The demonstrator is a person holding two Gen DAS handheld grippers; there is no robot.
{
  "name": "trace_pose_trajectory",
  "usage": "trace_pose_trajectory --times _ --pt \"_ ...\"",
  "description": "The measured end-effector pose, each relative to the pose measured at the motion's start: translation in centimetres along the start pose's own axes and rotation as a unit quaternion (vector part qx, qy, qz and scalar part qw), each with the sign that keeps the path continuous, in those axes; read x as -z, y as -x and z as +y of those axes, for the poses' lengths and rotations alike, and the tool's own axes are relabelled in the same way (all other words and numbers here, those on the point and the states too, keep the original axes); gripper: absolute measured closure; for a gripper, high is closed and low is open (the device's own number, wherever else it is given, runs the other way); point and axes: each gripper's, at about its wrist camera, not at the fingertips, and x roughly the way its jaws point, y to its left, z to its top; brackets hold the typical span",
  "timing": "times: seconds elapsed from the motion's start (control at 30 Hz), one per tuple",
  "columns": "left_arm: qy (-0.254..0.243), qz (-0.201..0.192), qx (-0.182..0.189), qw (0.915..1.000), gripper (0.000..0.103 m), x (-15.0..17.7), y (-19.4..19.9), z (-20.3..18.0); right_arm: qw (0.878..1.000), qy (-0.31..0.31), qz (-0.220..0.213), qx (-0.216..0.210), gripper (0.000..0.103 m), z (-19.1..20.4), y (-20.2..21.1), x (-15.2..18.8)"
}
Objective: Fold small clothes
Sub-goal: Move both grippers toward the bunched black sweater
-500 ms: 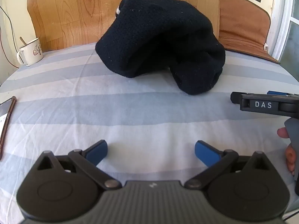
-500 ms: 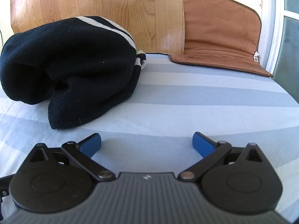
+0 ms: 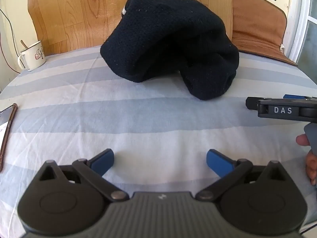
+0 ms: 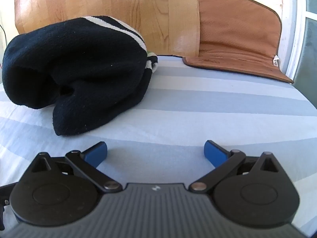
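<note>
Both jaws spread as wide as they go, nothing in either. The left hand-held gripper (image 3: pixel 160 158) hangs over the striped blue and white sheet (image 3: pixel 138 119), and the right hand-held gripper (image 4: pixel 155 151) does the same off to its side, blue pads clear of the fabric. A bit further out sits the black knit garment (image 3: pixel 170 45), bunched into a lumpy heap on the bed, white stripes showing along its top edge from the right view. Left of it there's a white enamel mug (image 3: pixel 32 55); behind it a wooden board (image 3: pixel 79 13), and a brown mat (image 4: pixel 237 41) at far right.
</note>
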Motion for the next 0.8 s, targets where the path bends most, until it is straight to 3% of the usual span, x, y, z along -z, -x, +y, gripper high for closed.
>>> trace_pose_trajectory --times 0.33,0.5,0.63,0.8 --pt "-0.009 -0.018 0.003 0.9998 0.0 0.5 0.0 0.1 0.999 -0.015 -0.015 -0.044 0.0 -1.5 0.6 0.1" --pt "-0.035 -0.026 0.032 0.9985 0.0 0.7 0.5 0.8 0.99 -0.107 -0.034 -0.089 0.0 -3.8 1.3 -0.2" --pt "0.01 -0.025 0.073 0.997 0.0 -0.8 1.1 4.4 0.986 -0.113 -0.053 -0.113 0.027 -3.8 1.8 -1.3" --pt "0.093 -0.06 0.068 0.9915 0.0 -4.1 1.5 9.7 0.984 -0.09 -0.06 -0.143 0.034 -2.5 0.8 -3.5"
